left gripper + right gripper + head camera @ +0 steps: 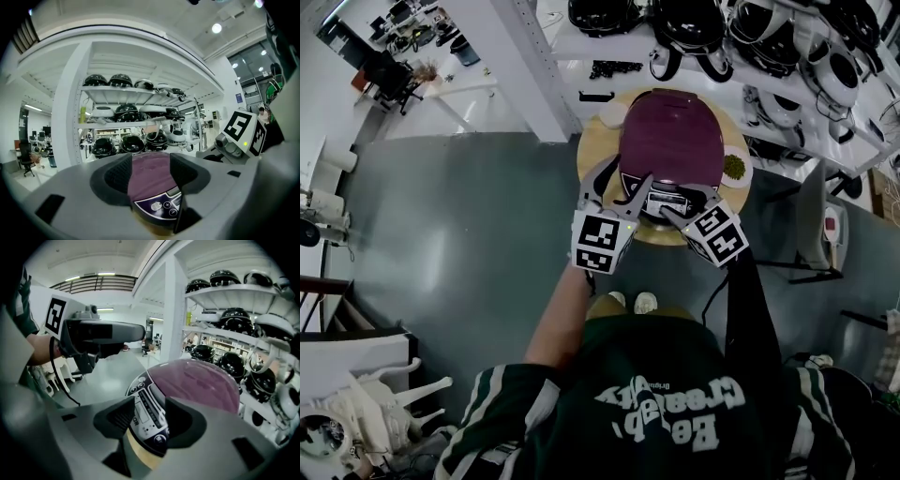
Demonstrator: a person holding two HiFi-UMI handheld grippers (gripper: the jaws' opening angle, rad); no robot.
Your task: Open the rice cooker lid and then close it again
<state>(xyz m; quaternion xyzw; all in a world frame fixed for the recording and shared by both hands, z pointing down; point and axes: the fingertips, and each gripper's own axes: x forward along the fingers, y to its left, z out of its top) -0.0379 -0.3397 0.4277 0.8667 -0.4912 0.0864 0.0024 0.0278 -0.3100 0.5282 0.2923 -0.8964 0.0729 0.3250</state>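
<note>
Looks rigid and hard-shelled: a rice cooker with a glossy purple lid, domed and smooth, and likely slippery under pads pressed on the dome itself. Probably swings on a rear hinge and is held by a latch at the front, so calls for a press near the control panel rather than a pull on the dome. Should lift with little effort once released, and likely needs a firm push down near the front edge to click shut again. May skid under a sideways shove, given what seems a moderate weight, so is better braced with one gripper while the other works the latch.

Stands closed on the round wooden table, before white shelving, with a small dish of something green just beside it. Turns its panel side toward the person.

Has the left gripper at its front left, jaws spread and pinching nothing, with the purple lid and a slice of the panel framed in the gap beyond the pads. Has the right gripper at the front right, tilted down over the panel, jaws likewise apart and empty, the display and buttons showing between them. Leaves contact with the cooker's shell unclear for both. Puts both grippers close side by side at the cooker's front edge.
</note>
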